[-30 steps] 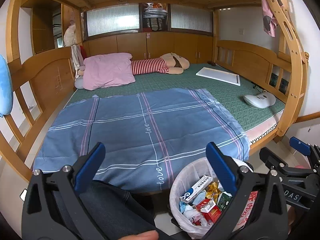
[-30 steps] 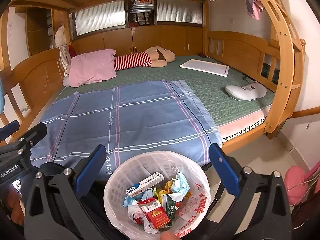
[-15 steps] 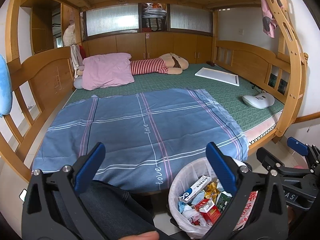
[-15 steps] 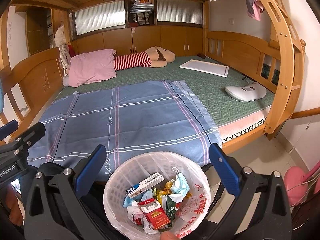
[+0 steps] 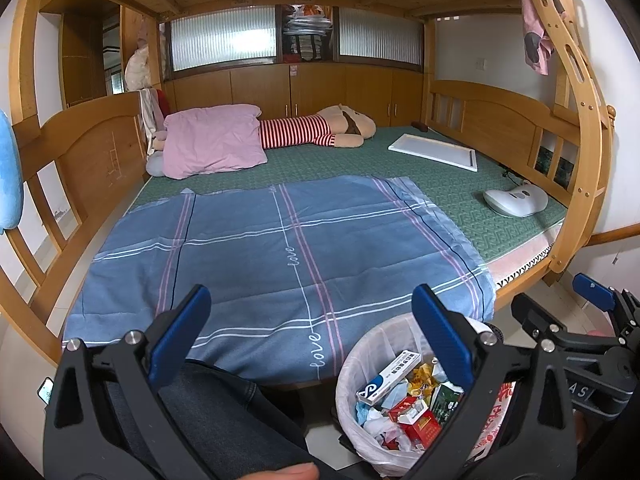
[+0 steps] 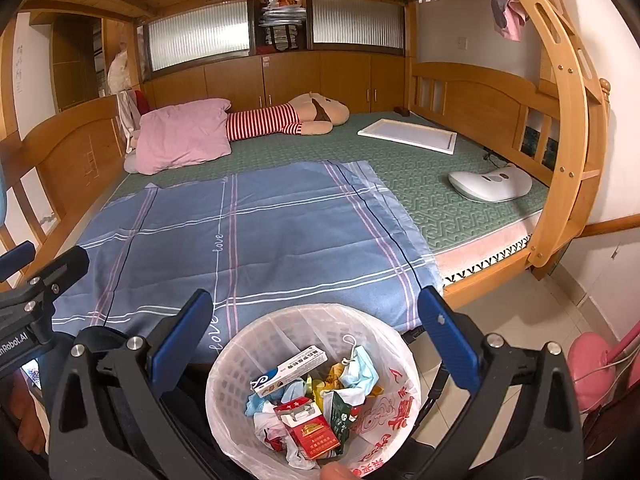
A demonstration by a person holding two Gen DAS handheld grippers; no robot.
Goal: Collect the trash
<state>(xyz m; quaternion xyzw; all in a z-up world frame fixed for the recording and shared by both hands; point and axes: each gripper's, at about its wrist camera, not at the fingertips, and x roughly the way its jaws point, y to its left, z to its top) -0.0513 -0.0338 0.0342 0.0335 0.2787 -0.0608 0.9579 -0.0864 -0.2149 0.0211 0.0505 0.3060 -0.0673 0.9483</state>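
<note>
Left wrist view: left gripper [image 5: 310,340] jaws spread wide, empty, above the blue sheet [image 5: 280,248]; lined bin [image 5: 362,360] with trash [image 5: 404,404] sits lower right, by the bed edge. Right wrist view: right gripper [image 6: 316,342] likewise open and empty, over the bin [image 6: 248,344]. No loose litter visible on the sheet; advise scanning the bed before closing either tool.

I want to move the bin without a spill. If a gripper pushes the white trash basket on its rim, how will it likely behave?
The trash basket is probably light: thin perforated plastic holding only cartons, wrappers and a face mask. On the smooth floor tiles it would likely slide. A high push may tip it, and the loose liner bag may slip.
</note>
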